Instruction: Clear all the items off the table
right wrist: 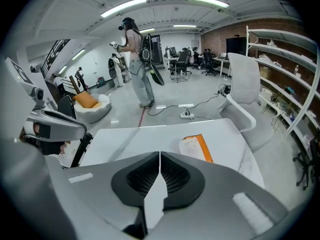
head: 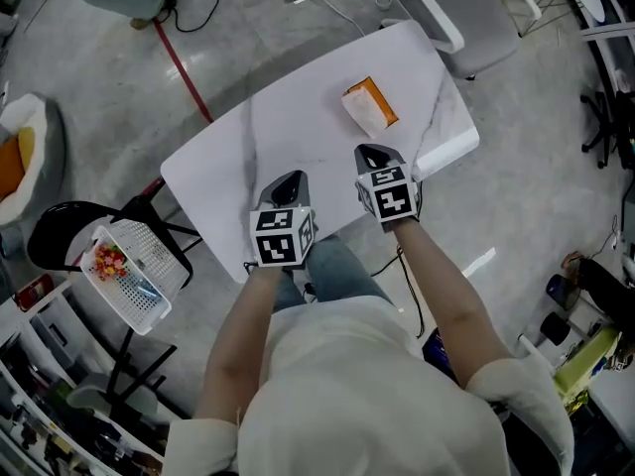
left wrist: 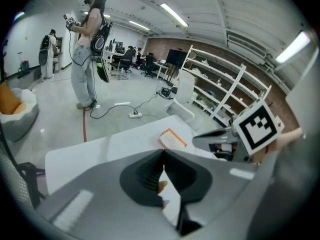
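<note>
Your left gripper and right gripper hover side by side over the near edge of the white desk. Both pairs of jaws are pressed together with nothing between them. The orange-and-white packet lies flat on the desk beyond your right gripper, near the far edge and apart from both grippers. A white basket sits off the desk to your left.

item: orange-and-white packet | look: flat rectangular pack, orange edge, pale crinkled top | pose: lying flat, askew | place: on the white veined table, toward its far right corner
</note>
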The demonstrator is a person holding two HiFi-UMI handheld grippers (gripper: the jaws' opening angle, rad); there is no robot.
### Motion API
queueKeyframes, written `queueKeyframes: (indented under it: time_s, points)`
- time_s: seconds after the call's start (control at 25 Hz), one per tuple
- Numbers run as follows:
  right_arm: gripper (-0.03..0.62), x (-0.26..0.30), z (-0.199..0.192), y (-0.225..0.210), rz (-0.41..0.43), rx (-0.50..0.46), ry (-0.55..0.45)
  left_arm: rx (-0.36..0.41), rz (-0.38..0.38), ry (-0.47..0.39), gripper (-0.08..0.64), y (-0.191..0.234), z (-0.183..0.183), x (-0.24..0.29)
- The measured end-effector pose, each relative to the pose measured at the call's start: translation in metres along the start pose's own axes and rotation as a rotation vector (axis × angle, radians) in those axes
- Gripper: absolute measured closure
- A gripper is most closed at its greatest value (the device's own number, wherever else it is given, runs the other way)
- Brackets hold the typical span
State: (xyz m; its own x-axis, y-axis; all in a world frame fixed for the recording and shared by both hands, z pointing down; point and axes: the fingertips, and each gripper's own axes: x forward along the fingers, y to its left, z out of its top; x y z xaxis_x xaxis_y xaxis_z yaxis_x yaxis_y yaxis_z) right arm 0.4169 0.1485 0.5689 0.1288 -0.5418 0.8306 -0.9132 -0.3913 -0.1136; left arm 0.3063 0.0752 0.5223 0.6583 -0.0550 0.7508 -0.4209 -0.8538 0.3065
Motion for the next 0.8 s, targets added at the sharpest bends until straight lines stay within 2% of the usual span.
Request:
queueKeyframes:
  time_s: [0.24,0.8]
  points:
    - [0.568,0.022,-0.002,-0.027,-0.010,0.005,0.026,-0.003,-0.007,0.022,0.552,-0.002,0.003,0.026]
    - [0.446,0.071,-0.025,-0.069,-0.023,0.018,0.107,-0.023,0.004,0.067,0.552,0.003,-0.011,0.066]
